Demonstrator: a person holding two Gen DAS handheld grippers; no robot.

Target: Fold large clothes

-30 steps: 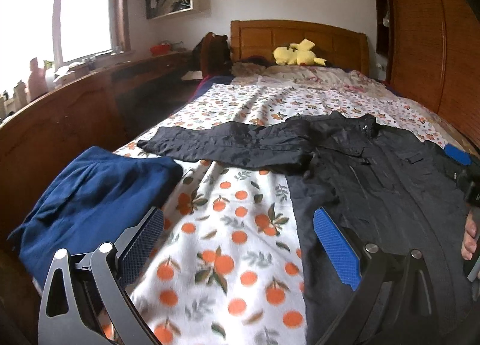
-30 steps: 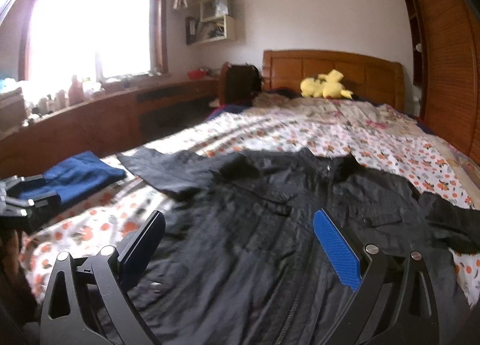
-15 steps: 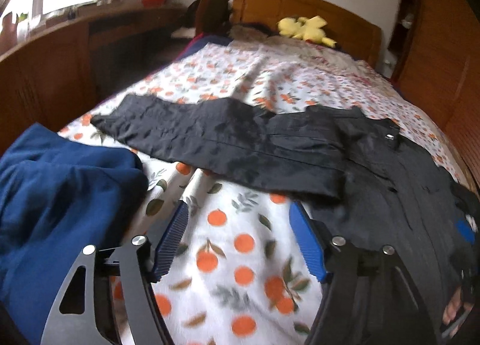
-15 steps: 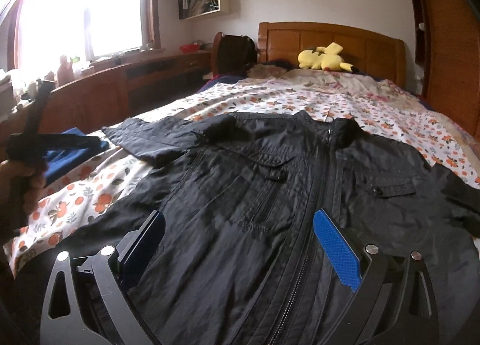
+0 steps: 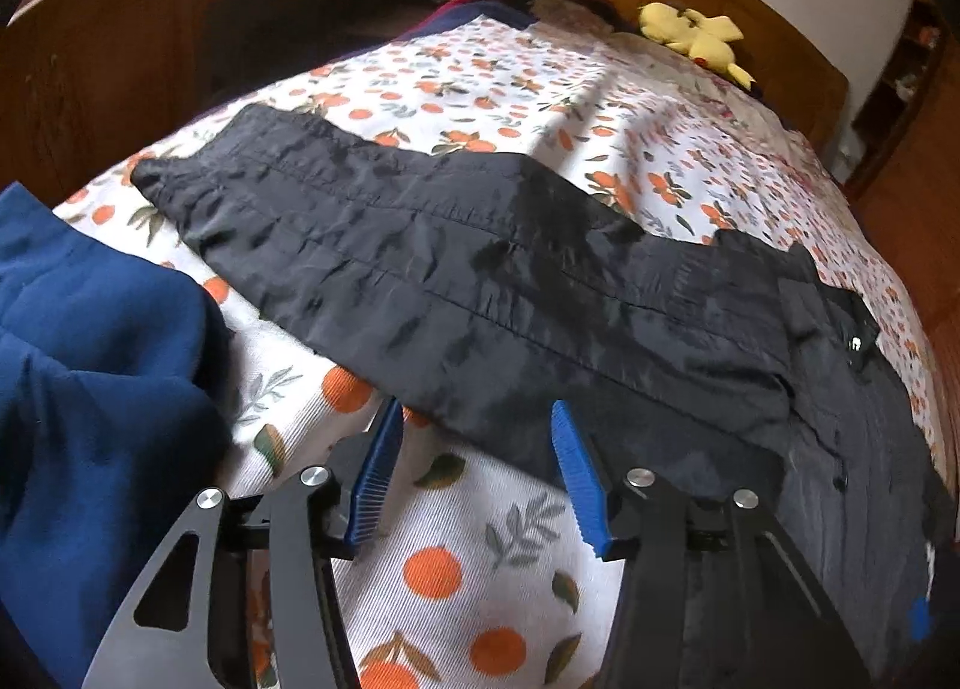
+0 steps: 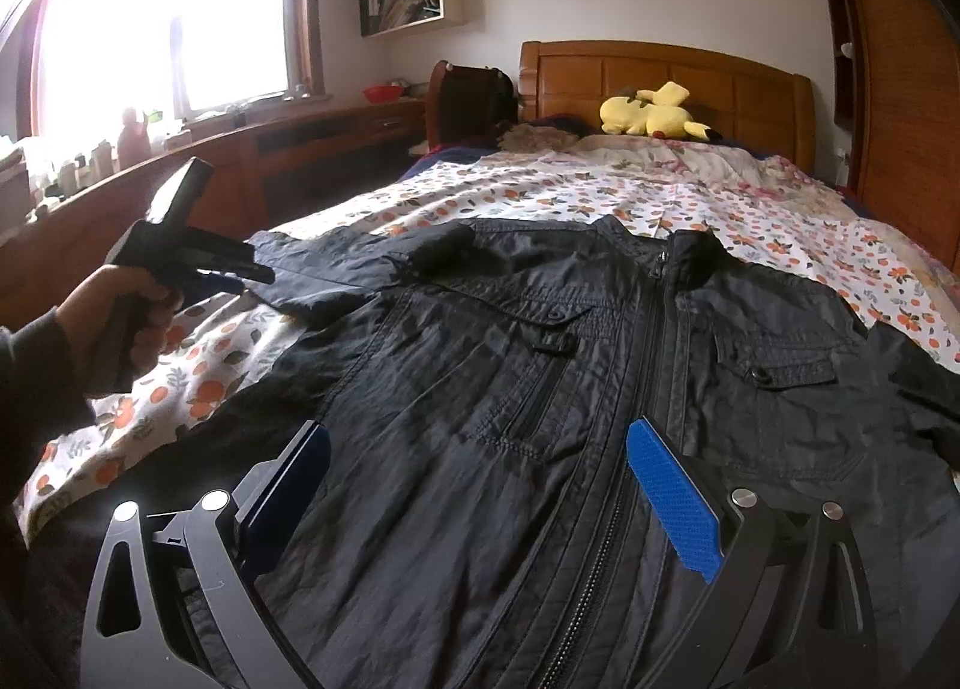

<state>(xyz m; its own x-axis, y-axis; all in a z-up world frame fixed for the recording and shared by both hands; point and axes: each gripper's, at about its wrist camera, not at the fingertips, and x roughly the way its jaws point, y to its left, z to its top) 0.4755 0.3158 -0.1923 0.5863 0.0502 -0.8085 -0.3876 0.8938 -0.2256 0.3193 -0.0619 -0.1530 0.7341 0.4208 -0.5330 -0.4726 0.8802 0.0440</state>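
**Handling Notes: Black Jacket Laid Out for Folding**

Bedroom setting: a wooden-framed bed (image 6: 666,71) under an orange-print sheet (image 5: 480,539) serves as the work surface, with a bright window at far left and a yellow plush toy (image 6: 651,113) at the headboard.

**Location of the garment.** The black jacket (image 6: 540,389) lies front-up and zipped across the near part of the bed, collar toward the far end. Its sleeve (image 5: 420,269) extends flat to the left. A blue garment (image 5: 90,389) sits bunched at the near left, just beside the sleeve cuff but apart from it.

**Gripper state.**
- Left gripper (image 5: 474,467): jaws apart, holding nothing, positioned at the near edge of the sleeve with the fabric edge between the blue pads.
- Right gripper (image 6: 480,485): jaws wide apart, empty, hovering over the jacket body near the zipper (image 6: 636,389).

**Expected handling.** The fabric appears thin, crinkled and slightly glossy, probably a light synthetic shell. Expect it to be limp, low in weight and somewhat slippery; it will sag and slide rather than hold a crease. Zipper, pocket flaps and seams are the stiffer zones.

**Recommended grasp points.** Pinch seams or hems, where several layers give the pads more to bite on. For the sleeve, take the near edge or cuff and carry it across the chest. Avoid single-layer mid-panel pinches, which are likely to slip.
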